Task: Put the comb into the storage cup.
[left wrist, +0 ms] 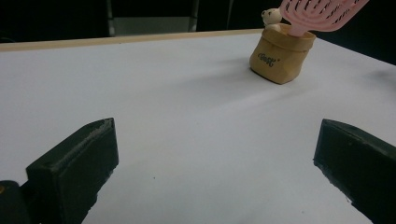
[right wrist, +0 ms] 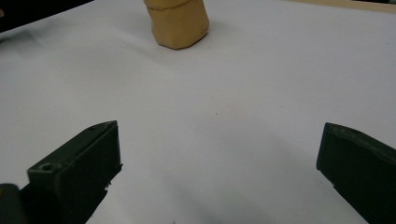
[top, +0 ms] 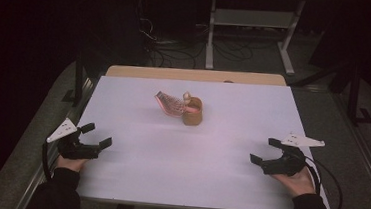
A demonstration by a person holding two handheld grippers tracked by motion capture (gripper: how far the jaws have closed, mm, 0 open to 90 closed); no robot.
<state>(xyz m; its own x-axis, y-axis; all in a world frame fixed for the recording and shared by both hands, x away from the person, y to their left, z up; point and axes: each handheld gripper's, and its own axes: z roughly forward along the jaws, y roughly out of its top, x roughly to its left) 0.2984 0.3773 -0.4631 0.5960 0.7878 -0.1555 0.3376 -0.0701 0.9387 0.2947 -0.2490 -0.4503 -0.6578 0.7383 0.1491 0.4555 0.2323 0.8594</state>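
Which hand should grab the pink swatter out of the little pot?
Left, probably. The pink swatter leans out of the pot toward the left gripper, whose jaws are open. The right gripper faces the pot's other side.

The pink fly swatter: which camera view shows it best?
The high view: the whole pink fly swatter shows, leaning out of the tan pot. The left gripper view shows its mesh head large but cut by the frame. The right gripper view shows the pot's base.

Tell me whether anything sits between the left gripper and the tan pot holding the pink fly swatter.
Nothing visible does. Bare white table lies between the open left gripper and the tan pot with the pink fly swatter in it.
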